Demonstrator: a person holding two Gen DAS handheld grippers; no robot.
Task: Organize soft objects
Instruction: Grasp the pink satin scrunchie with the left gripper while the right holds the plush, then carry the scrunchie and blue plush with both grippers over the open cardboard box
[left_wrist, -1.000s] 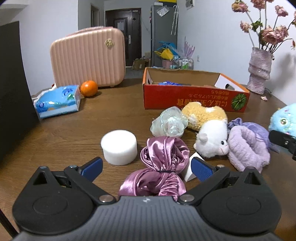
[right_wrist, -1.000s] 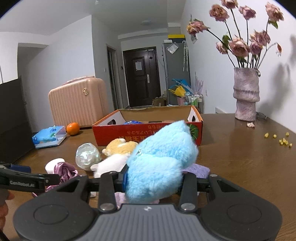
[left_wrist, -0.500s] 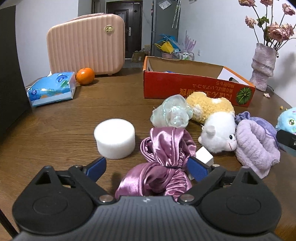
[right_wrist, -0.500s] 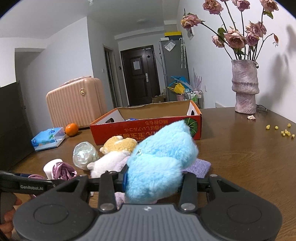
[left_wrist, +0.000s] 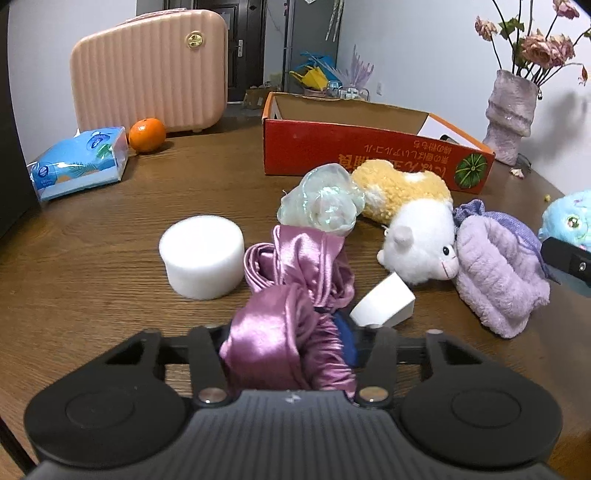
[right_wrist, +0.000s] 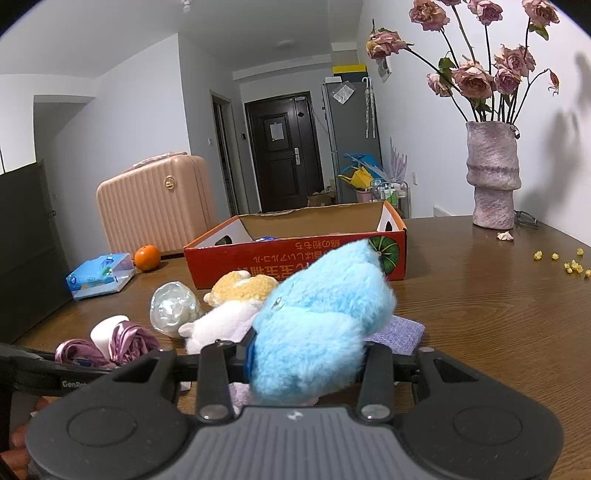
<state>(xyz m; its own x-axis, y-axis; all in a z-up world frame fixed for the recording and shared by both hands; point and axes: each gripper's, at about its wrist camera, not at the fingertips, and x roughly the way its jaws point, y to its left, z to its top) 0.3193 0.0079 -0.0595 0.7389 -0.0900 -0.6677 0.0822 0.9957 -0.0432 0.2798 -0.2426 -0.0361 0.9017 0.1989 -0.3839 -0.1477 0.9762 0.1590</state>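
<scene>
My left gripper (left_wrist: 288, 343) is shut on the near end of a pink satin scrunchie (left_wrist: 291, 295) that lies on the wooden table (left_wrist: 92, 280). My right gripper (right_wrist: 306, 354) is shut on a blue plush toy (right_wrist: 321, 317), held above the table; the toy also shows at the right edge of the left wrist view (left_wrist: 569, 218). Beyond the scrunchie lie a white foam cylinder (left_wrist: 201, 254), an iridescent scrunchie (left_wrist: 321, 203), a white and yellow plush (left_wrist: 413, 218), a lilac fuzzy band (left_wrist: 495, 266) and a small white wedge (left_wrist: 384, 302). An open red cardboard box (left_wrist: 362, 151) stands behind them.
A pink suitcase (left_wrist: 147, 70), an orange (left_wrist: 147, 134) and a blue tissue pack (left_wrist: 79, 162) stand at the back left. A vase of dried roses (right_wrist: 493, 173) stands at the back right, with small yellow crumbs (right_wrist: 569, 262) on the table.
My left gripper has closed on the pink satin scrunchie and moved in closer over it. The right gripper has lifted slightly with the blue plush held.
</scene>
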